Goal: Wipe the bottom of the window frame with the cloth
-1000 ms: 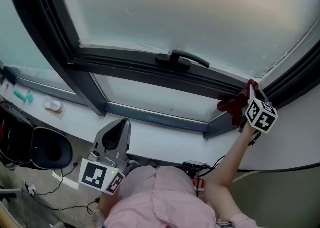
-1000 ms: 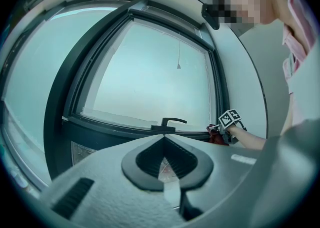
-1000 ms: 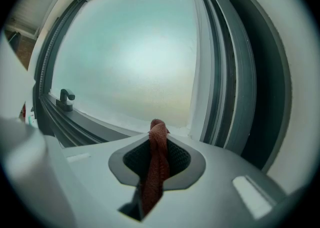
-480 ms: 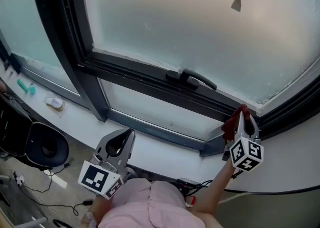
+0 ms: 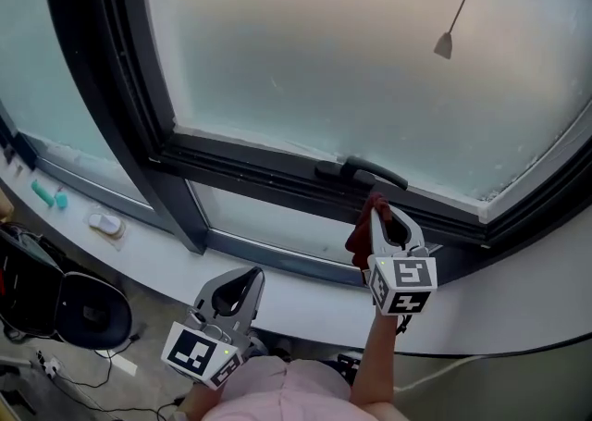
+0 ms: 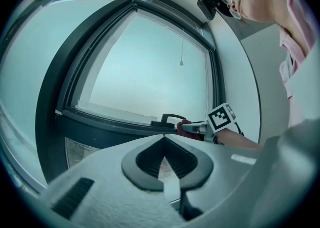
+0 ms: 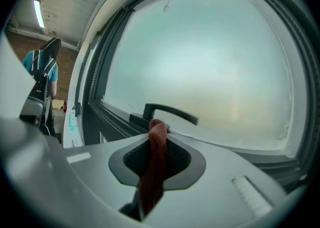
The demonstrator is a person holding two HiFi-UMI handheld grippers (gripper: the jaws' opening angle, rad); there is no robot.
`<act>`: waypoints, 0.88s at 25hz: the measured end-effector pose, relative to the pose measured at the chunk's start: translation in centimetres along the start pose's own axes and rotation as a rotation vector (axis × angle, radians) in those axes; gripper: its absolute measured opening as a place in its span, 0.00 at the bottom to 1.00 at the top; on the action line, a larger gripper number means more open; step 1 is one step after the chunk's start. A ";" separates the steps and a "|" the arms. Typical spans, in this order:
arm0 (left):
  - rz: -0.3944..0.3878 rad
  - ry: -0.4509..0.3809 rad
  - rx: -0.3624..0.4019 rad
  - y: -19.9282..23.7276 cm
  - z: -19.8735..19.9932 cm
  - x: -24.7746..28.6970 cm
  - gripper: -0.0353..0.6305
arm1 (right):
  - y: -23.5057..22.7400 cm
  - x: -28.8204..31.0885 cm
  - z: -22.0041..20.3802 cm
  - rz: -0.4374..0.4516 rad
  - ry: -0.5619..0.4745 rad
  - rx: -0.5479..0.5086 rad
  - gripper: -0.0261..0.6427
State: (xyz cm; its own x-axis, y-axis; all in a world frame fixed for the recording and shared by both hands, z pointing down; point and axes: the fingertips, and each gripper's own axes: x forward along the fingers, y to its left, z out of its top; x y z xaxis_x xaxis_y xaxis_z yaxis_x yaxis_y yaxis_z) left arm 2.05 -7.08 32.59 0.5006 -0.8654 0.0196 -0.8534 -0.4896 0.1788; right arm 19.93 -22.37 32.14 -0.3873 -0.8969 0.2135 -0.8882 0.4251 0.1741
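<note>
Leftward along window frame (image 5: 250, 167) slid right gripper (image 5: 376, 214), clamping bunched dark-red cloth (image 5: 359, 240); left gripper (image 5: 248, 276) closed, empty.

A black handle (image 5: 361, 172) sits just above the right gripper (image 5: 375, 214), a cord pull (image 5: 446, 45) higher up. Left of the left gripper (image 5: 244, 278) stands a dark chair (image 5: 88, 308).

Handle (image 5: 363, 172) juts off frame (image 5: 250, 169), nr right tool (image 5: 377, 209).

Quick count: 2 grippers (left gripper (image 5: 246, 277), right gripper (image 5: 377, 214)), 1 red cloth (image 5: 360, 237), 1 window handle (image 5: 366, 172), 1 dangling blind pull (image 5: 446, 44).
</note>
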 end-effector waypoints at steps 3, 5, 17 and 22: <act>-0.015 0.006 -0.004 0.9 0.6 -0.8 0.05 | 0.9 1.6 -0.6 -0.043 0.063 -0.054 0.11; -0.018 0.015 -0.010 1.6 0.7 -1.6 0.05 | 1.0 1.8 -0.5 -0.093 0.088 -0.101 0.11; -0.040 0.017 -0.018 4.8 0.5 -4.5 0.05 | 0.6 1.9 -0.8 -0.183 0.095 -0.062 0.11; -0.020 0.010 -0.008 6.4 0.8 -5.4 0.05 | 0.5 2.1 -0.7 -0.196 0.089 -0.045 0.11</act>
State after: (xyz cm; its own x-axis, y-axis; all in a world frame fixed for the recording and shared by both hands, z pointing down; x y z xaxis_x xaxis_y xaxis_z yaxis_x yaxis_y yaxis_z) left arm -6.25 -5.61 32.87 0.5190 -0.8544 0.0257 -0.8420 -0.5059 0.1872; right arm 18.88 -23.91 33.36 -0.1830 -0.9494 0.2553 -0.9318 0.2503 0.2630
